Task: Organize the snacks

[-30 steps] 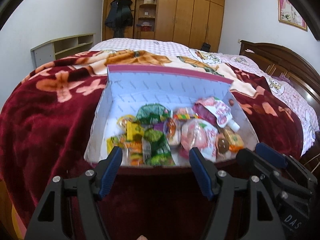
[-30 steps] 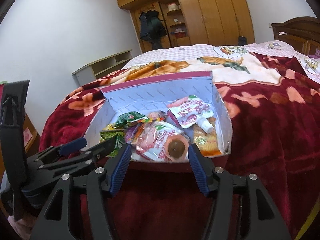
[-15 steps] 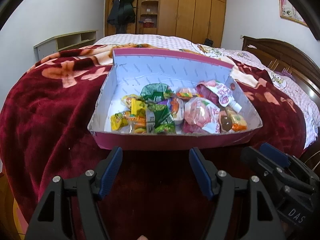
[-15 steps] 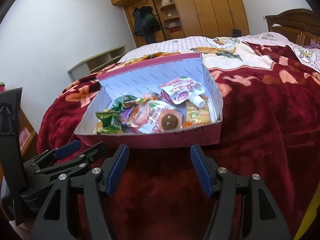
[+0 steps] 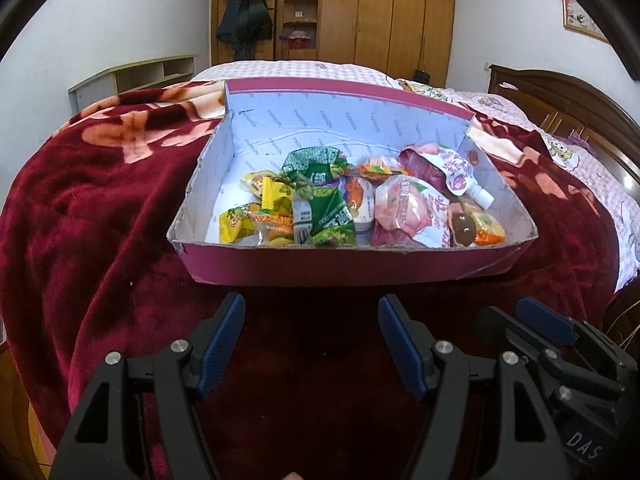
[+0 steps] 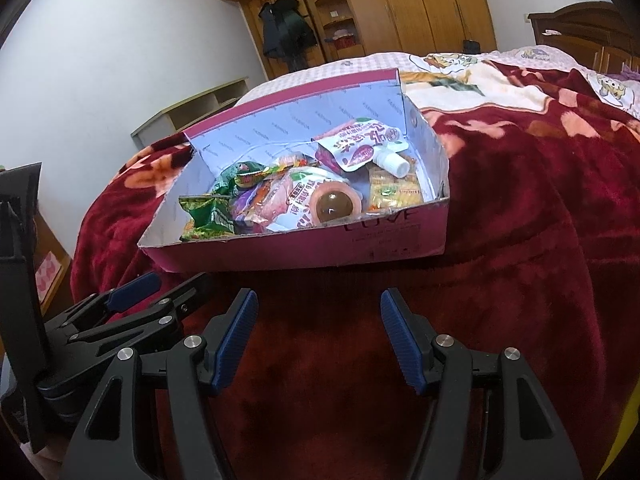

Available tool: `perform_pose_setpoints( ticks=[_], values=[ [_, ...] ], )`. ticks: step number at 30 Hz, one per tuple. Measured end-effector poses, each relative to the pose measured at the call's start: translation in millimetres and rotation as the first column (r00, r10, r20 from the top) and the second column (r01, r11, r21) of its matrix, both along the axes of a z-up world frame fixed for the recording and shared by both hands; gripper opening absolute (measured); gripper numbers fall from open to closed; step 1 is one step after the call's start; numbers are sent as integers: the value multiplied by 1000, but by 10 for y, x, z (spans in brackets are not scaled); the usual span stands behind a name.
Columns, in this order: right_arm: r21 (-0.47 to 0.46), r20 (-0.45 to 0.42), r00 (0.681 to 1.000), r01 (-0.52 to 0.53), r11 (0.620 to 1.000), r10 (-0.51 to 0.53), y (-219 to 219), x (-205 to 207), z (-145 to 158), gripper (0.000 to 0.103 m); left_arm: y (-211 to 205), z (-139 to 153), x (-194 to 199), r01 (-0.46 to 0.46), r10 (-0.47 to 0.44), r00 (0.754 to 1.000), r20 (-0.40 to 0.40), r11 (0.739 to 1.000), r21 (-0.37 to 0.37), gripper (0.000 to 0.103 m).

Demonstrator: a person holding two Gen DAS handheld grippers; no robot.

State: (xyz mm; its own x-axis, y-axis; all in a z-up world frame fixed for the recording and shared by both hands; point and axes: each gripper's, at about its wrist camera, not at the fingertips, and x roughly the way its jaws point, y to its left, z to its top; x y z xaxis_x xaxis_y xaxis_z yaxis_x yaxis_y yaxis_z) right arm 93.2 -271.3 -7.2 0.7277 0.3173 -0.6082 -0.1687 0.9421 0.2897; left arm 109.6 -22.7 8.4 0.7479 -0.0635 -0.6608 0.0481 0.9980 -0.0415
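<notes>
Bedroom, wooden wardrobe | red blanket under snack box | both grippers spread wide, empty

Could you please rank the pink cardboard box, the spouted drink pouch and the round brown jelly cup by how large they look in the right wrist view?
1. Pink cardboard box, by far the largest.
2. Spouted drink pouch.
3. Round brown jelly cup, smallest, though it lies nearer the camera, so the gap to the pouch is unsure.
</notes>
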Motion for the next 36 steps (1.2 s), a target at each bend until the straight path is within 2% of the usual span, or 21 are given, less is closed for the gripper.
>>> perform_pose_setpoints(
  ticks=[36],
  values=[
    [23, -23, 1000, 10, 1000, -10, -24, -9, -44, 66, 38, -2, -21, -18, 18, 1000, -5, 1000, -13, 73]
  ],
)
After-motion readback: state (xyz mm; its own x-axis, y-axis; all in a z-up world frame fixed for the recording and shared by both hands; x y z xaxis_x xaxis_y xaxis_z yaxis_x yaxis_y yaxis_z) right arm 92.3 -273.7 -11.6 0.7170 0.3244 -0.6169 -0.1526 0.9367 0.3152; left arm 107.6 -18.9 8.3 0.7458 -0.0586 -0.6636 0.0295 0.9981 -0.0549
